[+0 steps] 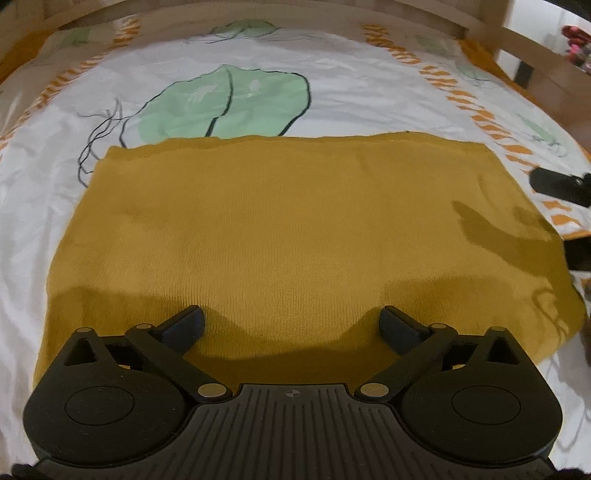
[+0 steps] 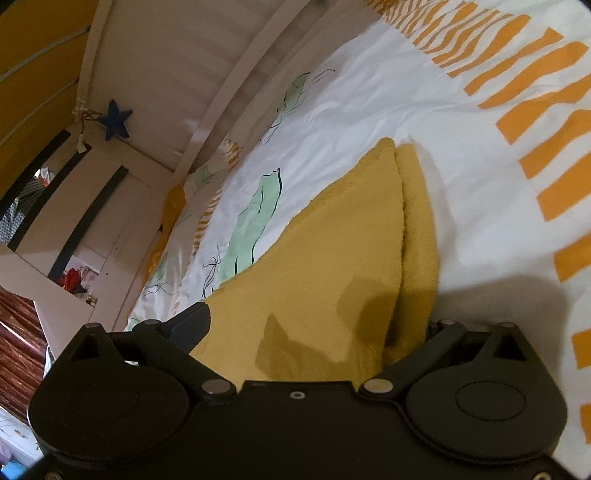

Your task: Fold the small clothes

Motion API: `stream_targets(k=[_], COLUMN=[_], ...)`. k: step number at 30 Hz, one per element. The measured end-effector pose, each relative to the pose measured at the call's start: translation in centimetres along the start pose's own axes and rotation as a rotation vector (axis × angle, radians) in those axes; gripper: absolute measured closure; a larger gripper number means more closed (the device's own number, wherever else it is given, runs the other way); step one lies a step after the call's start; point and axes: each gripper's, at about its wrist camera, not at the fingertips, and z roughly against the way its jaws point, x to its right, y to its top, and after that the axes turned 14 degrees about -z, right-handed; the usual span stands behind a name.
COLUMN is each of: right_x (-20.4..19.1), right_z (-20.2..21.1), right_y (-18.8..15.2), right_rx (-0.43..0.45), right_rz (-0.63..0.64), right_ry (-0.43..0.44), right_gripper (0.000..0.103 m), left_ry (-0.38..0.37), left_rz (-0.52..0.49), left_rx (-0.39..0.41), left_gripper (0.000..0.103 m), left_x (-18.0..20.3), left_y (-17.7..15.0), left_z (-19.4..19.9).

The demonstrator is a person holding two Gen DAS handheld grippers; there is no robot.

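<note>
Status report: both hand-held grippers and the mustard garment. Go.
Left hand-held gripper open, empty, over mustard garment. Right hand-held gripper open, garment's edge between its fingers. Garment folded, flat on bedspread. Nothing in the way.

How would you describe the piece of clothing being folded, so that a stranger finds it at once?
Look at the white bed cover with green leaf prints and orange dashes, inside the pale wooden bed frame. On it lies the mustard-yellow knit garment, folded flat. It is the only plain, single-colour cloth there.
</note>
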Motion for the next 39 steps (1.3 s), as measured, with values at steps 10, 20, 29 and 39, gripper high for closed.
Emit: stream_targets(k=[10, 20, 29, 39], right_x=[1.6, -4.4, -13.4, -20.2], right_z=[-0.3, -0.2, -3.8, -14.0], right_y=[0.1, -1.3, -2.6, -9.3], right_rx=[-0.029, 0.038, 0.019, -0.141], right_rz=[-0.085, 0.101, 0.241, 0.419], right_ry=[-0.016, -0.241, -0.318, -0.321], right_gripper=[0.065, 0.078, 0.079, 0.079], left_ry=[-0.086, 0.109, 0.029, 0.007], left_rz=[0.236, 0.294, 0.327, 0.412], left_rx=[0.007, 0.029, 0.056, 0.047], left_gripper=[0.003, 0.003, 0.003, 0.003], left_x=[-5.8, -12.7, -16.8, -20.2], left_y=[2.4, 1.3, 1.0, -0.7], left_z=[3.9, 7.1, 9.1, 9.3])
